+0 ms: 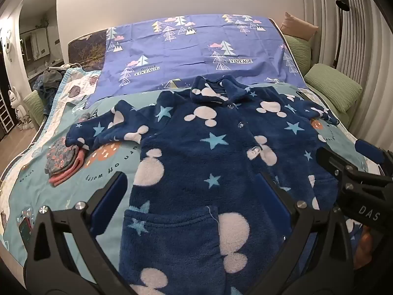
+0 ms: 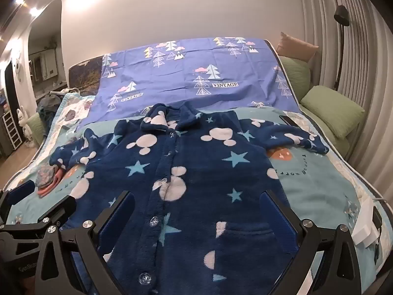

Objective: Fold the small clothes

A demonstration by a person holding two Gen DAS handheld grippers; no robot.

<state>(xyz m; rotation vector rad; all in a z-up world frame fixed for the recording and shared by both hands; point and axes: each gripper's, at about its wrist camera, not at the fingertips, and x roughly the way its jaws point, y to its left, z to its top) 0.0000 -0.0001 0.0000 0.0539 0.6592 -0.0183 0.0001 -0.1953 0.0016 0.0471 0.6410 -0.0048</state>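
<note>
A navy fleece pyjama top [image 1: 196, 152] [image 2: 196, 172] with white mouse heads and pale blue stars lies flat and buttoned on the bed, collar at the far end and both sleeves spread. My left gripper [image 1: 191, 189] hovers open over its lower left part, near the pocket [image 1: 169, 233], with nothing between its fingers. My right gripper [image 2: 197, 204] stands open above the lower right part, straddling the button line and the other pocket [image 2: 245, 241]. Each gripper shows at the edge of the other's view: the right gripper [image 1: 348, 152] and the left gripper [image 2: 41, 199].
A small folded pile of grey-patterned and pink clothes [image 1: 65, 162] [image 2: 48, 179] lies by the left sleeve. A purple tree-print sheet [image 1: 196, 49] covers the bed's far half. Green pillows [image 2: 336, 113] and a floor lamp [image 2: 341, 17] stand right. A white box [image 2: 366, 226] sits on the right edge.
</note>
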